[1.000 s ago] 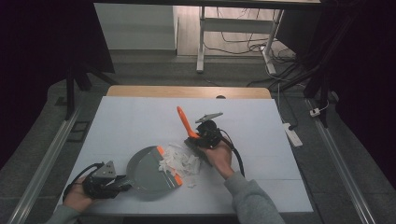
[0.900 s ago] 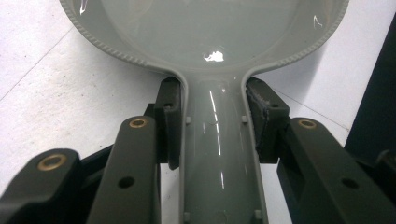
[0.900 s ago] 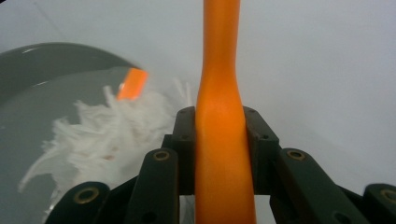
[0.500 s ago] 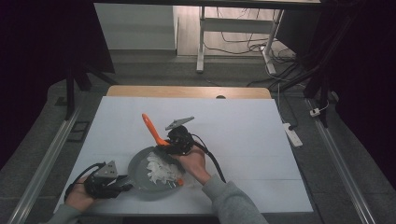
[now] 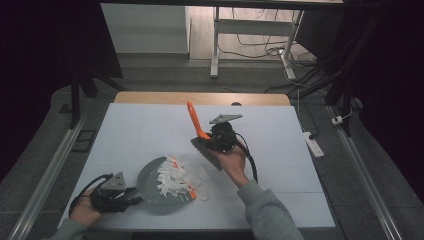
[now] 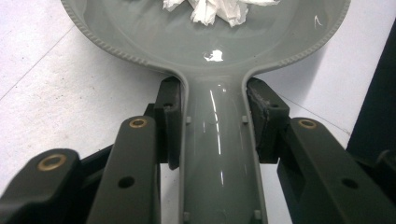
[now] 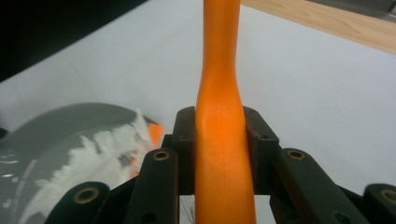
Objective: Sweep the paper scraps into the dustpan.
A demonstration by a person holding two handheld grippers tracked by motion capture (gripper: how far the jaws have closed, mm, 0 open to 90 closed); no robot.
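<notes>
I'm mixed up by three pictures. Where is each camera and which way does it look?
High view: above the table, looking forward and down; both forearms show.
Left gripper view: on the left gripper, looking along its jaws at the dustpan.
Right gripper view: on the right gripper, looking along the brush.
Shared: dustpan and paper scraps.

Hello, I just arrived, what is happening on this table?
A person is sweeping up paper scraps. The left gripper clamps the handle of a grey dustpan lying on the table, with white scraps piled in it. The right gripper clamps an orange-handled brush, lifted just beside the pan.
</notes>
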